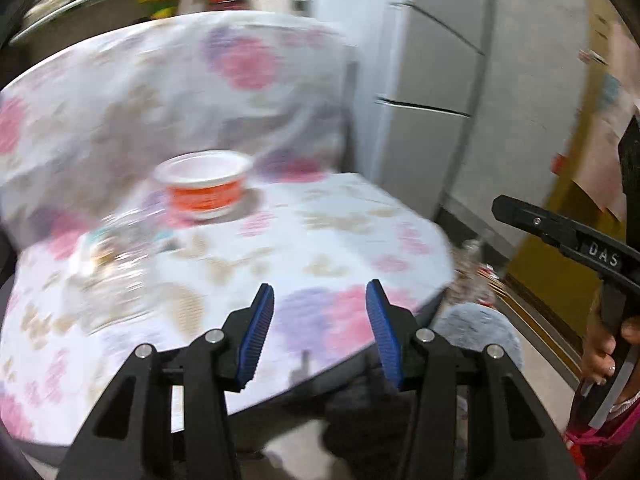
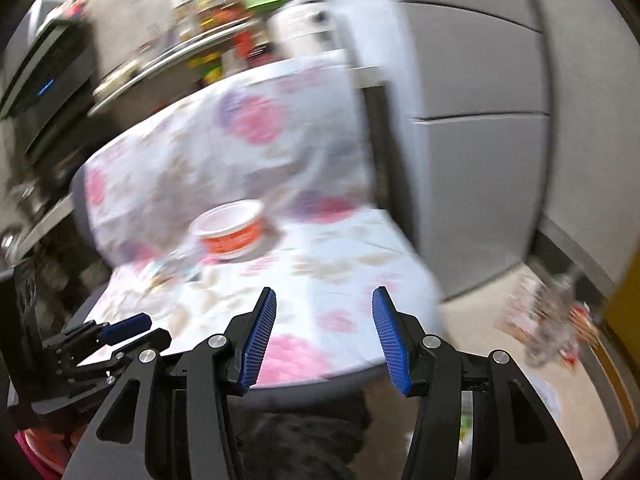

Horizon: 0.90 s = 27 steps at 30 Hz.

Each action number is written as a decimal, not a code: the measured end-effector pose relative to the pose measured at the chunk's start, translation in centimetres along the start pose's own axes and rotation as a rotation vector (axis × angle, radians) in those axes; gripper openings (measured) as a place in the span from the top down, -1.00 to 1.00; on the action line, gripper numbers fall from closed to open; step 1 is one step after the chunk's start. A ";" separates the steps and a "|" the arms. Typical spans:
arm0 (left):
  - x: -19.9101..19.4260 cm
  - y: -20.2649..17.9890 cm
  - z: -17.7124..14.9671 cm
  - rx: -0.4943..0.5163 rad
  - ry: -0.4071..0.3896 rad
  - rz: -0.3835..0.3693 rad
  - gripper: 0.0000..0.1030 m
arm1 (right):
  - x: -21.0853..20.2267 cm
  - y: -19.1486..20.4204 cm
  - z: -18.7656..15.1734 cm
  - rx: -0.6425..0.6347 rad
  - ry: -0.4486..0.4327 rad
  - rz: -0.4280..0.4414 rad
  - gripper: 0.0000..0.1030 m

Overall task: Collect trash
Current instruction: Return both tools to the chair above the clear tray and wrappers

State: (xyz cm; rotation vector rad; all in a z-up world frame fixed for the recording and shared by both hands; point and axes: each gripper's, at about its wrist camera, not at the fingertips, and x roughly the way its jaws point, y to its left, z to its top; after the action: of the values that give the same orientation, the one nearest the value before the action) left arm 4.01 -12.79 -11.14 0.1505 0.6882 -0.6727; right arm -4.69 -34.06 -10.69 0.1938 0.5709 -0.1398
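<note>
While both the left gripper (image 1: 320, 328) and right gripper (image 2: 324, 334) stand open and empty, the cup (image 1: 204, 186) and wrappers (image 1: 108, 248) remain uncollected.

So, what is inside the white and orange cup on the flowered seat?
The cup stands upright on the flowered seat cover. Its inner wall looks white and bare. The picture is blurred and the near rim hides the bottom, so small leftovers cannot be excluded.

Right gripper (image 2: 324, 336) hangs with fingers (image 2: 260, 336) apart and empty over the floral seat (image 2: 340, 280); a red-and-white cup (image 2: 230, 232) sits beyond.
</note>
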 end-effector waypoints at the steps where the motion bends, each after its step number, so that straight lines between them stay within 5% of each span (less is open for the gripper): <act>1: -0.3 1.4 -0.2 -0.020 -0.002 0.032 0.10 | 0.8 1.3 0.4 -0.029 0.008 0.018 0.00; 11: -2.2 14.9 -2.2 -0.235 -0.010 0.323 -0.04 | 9.1 11.2 1.8 -0.225 0.079 0.156 -0.16; 20: -0.1 22.0 -1.9 -0.323 0.006 0.406 -0.04 | 17.7 17.1 1.4 -0.317 0.183 0.221 -0.14; 27: 2.3 24.2 -0.8 -0.337 0.022 0.423 -0.04 | 24.8 19.7 2.1 -0.264 0.282 0.265 -0.17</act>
State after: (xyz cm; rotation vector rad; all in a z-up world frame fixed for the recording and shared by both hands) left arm 19.83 5.16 -15.29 -0.0102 0.7521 -0.1450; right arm 20.68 -17.29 -19.69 0.0301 0.8311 0.2237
